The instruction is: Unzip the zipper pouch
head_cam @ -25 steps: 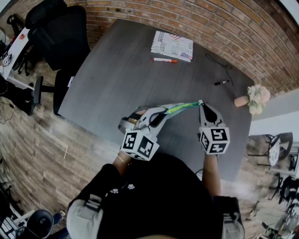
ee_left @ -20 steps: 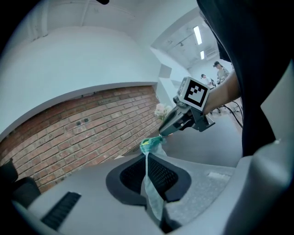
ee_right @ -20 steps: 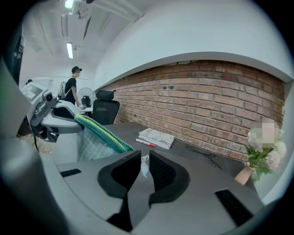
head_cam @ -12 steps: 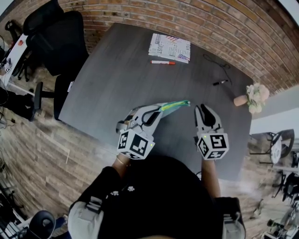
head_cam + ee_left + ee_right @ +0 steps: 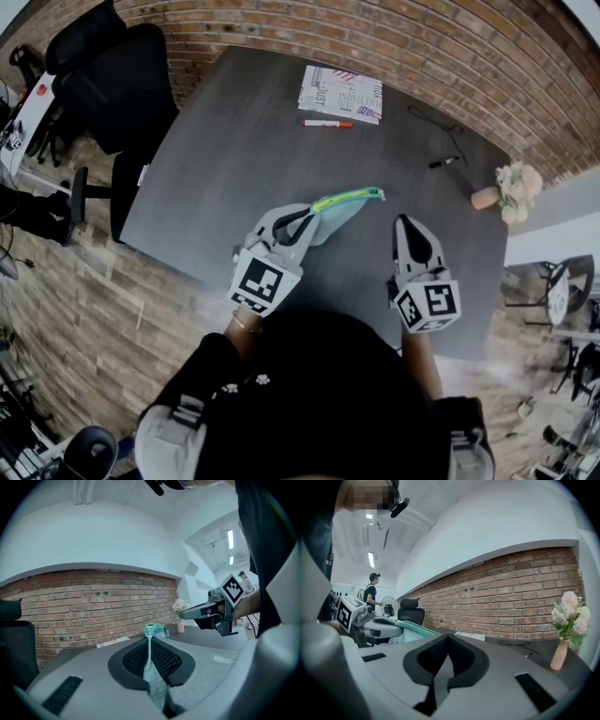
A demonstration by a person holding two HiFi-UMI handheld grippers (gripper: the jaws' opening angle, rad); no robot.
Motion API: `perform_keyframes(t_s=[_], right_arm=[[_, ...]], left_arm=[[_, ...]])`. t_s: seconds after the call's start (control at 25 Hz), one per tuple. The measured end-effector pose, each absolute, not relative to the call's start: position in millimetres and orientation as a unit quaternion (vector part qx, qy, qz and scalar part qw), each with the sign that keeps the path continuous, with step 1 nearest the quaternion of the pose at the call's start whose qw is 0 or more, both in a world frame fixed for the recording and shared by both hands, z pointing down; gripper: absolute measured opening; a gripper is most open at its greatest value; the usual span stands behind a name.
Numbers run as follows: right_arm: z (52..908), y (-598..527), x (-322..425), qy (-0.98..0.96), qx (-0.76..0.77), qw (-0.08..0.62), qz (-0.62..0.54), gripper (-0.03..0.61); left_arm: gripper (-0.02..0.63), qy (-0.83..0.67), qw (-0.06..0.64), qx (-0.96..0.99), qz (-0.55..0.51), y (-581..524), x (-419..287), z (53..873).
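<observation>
Left tongs [image 5: 302, 217] are clamping the pouch [image 5: 344, 206]; right tongs [image 5: 405, 223] are just closing empty, so reopening before regrasping its far end seems necessary.

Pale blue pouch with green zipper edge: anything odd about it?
Slightly: the pale blue fabric pouch hangs in mid-air, clamped at one end by the left gripper alone. The right gripper has just closed on nothing, apart from it.

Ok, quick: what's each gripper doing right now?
Left gripper: shut on the pouch.
Right gripper: jaws just closed, shut on nothing, apart from the pouch.
</observation>
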State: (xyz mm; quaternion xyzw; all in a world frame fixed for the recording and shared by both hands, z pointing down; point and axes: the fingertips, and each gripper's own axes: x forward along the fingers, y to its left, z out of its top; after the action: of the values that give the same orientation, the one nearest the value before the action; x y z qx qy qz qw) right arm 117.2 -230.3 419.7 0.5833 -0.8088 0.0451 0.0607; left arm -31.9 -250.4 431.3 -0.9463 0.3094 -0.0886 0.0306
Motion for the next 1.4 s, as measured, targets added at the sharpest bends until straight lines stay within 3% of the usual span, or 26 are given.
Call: perform_keyframes(t_s=[1.4], right_arm=[[422.5, -217.3, 102.2, -0.811, 0.577, 0.083, 0.041, -0.003]], left_arm=[[0.008, 0.321, 0.031, -0.941, -0.099, -246.3, -40.6, 438.7]])
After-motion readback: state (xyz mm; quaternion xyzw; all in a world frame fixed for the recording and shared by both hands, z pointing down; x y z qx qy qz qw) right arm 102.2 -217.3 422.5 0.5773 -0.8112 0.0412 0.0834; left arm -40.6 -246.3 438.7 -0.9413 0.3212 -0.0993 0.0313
